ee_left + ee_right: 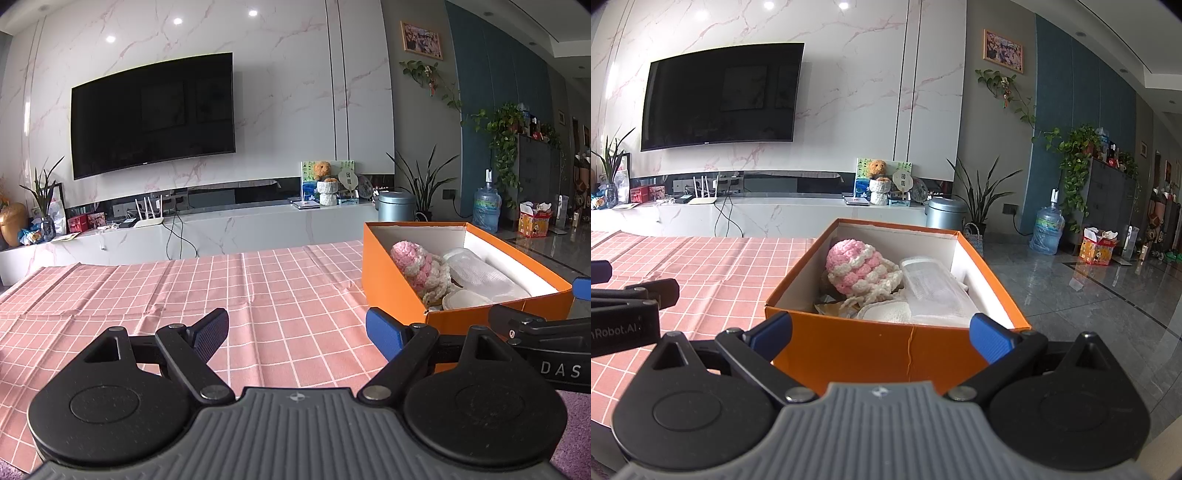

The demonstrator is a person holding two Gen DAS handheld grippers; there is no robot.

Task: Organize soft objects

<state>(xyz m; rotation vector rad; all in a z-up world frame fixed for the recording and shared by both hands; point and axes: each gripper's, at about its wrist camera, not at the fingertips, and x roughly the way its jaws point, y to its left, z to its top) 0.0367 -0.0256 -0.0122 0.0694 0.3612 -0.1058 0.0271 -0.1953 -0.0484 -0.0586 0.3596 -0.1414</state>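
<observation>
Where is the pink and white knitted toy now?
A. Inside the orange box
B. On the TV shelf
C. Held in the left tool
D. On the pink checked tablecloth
A: the knitted toy lies inside the orange box, beside other white soft items.

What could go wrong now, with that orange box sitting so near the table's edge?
The orange cardboard box sits at the edge of the pink checked tablecloth, with floor beyond; a nudge from the open right gripper might push it off. The pink-and-white crocheted toy has loose strands that could snag on a finger. The open left gripper hovers close to the right one, so they might bump.
</observation>
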